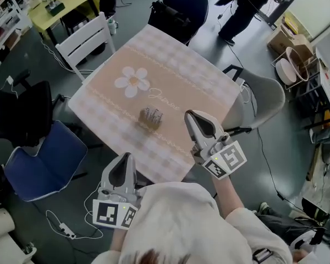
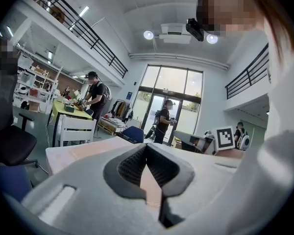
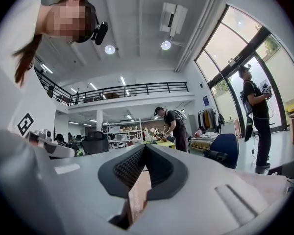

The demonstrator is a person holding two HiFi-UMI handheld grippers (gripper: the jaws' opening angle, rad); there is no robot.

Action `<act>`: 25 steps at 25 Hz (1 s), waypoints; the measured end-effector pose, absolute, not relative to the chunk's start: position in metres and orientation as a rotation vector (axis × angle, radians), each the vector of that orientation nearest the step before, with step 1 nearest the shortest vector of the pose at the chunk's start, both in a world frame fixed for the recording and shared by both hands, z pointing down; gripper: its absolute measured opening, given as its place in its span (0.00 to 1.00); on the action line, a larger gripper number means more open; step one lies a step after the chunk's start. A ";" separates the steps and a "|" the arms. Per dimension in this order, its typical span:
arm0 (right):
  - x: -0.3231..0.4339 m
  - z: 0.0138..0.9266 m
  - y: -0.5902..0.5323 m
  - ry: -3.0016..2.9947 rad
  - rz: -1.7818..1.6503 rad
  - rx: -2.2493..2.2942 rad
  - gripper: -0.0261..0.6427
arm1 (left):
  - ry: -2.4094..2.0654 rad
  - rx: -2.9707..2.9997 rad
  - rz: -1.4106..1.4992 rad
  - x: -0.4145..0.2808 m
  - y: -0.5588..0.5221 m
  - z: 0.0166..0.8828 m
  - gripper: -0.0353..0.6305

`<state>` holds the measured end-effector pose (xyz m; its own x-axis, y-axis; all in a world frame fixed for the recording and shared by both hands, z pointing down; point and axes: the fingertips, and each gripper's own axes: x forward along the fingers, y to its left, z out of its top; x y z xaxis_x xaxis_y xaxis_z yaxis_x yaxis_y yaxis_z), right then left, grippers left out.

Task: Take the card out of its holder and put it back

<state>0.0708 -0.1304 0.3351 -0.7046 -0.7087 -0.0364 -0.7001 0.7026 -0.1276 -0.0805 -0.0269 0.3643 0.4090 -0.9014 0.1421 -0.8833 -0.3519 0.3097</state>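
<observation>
A small grey-striped card holder [image 1: 150,117] stands near the middle of the table [image 1: 176,70], which has a pink checked cloth with a white flower. My right gripper [image 1: 188,114] hovers to the right of the holder, apart from it, with its jaws shut [image 3: 145,147]. Nothing sticks out beyond its tips. Only a tan strip shows in the slot behind them, and I cannot tell whether it is a card or the cloth. My left gripper [image 1: 125,157] is at the table's near edge, short of the holder, and its jaws [image 2: 146,146] are also shut with nothing in them.
A white chair [image 1: 85,40] stands at the table's far left, a blue chair [image 1: 49,161] at the near left, a dark chair [image 1: 181,7] behind and a grey chair [image 1: 261,95] to the right. A person [image 1: 247,7] stands beyond. Cables lie on the floor.
</observation>
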 end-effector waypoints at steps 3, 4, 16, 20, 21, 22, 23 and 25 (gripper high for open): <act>0.080 0.328 -0.112 2.812 -0.150 -1.168 0.04 | -1.534 2.348 -0.073 -0.078 -0.024 0.362 0.05; 0.083 0.328 -0.107 2.815 -0.148 -1.170 0.04 | -1.534 2.351 -0.073 -0.077 -0.023 0.361 0.05; 0.114 0.341 -0.056 2.786 -0.230 -1.289 0.04 | -1.549 2.365 -0.072 -0.082 -0.016 0.358 0.05; 0.111 0.346 -0.041 2.785 -0.247 -1.303 0.04 | -1.547 2.367 -0.073 -0.082 -0.014 0.359 0.05; 0.111 0.347 -0.037 2.781 -0.256 -1.304 0.04 | -1.546 2.367 -0.073 -0.081 -0.013 0.359 0.05; 0.110 0.348 -0.033 2.775 -0.269 -1.302 0.04 | -1.545 2.368 -0.074 -0.081 -0.013 0.359 0.05; 0.109 0.349 -0.030 2.770 -0.281 -1.300 0.04 | -1.543 2.369 -0.075 -0.081 -0.012 0.359 0.05; 0.107 0.351 -0.024 2.765 -0.302 -1.299 0.04 | -1.538 2.371 -0.072 -0.080 -0.010 0.359 0.05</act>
